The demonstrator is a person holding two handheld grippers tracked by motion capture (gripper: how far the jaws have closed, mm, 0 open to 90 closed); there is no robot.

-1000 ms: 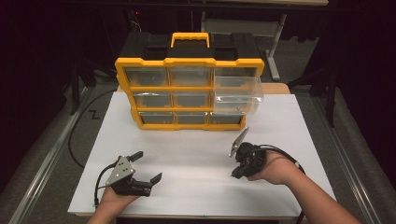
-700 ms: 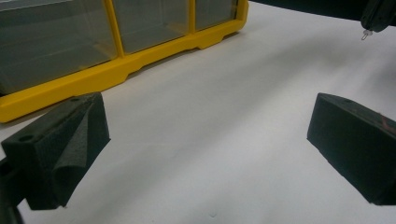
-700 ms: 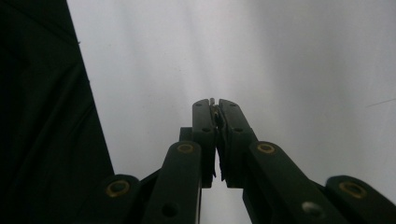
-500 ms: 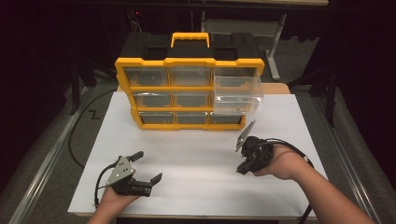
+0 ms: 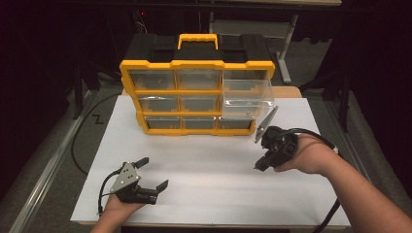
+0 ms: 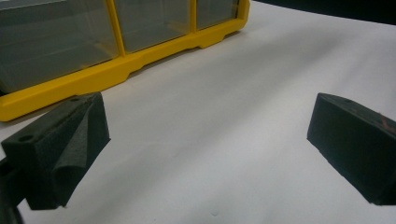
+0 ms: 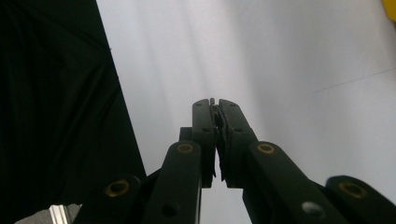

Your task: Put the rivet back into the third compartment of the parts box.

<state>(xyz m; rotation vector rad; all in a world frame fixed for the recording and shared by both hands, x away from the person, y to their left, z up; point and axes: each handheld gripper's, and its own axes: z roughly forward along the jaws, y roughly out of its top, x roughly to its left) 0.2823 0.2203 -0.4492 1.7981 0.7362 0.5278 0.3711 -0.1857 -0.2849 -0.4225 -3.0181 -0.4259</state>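
Right hand-held gripper (image 5: 259,154): clenched empty, nearest the pulled-out clear drawer (image 5: 247,98) of the yellow organizer (image 5: 197,94). Left hand-held gripper (image 5: 154,173): released, parked on bench (image 5: 204,165).

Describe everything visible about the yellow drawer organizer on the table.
The drawer organizer is a yellow plastic frame with a black top and a yellow carry handle. It holds three rows of three clear drawers. It stands upright at the far edge of the white table. One clear drawer at the right juts forward, pulled partway out. Neither gripper touches it.

Yellow drawer organizer (image 5: 197,97), upright, one clear drawer (image 5: 247,94) pulled out
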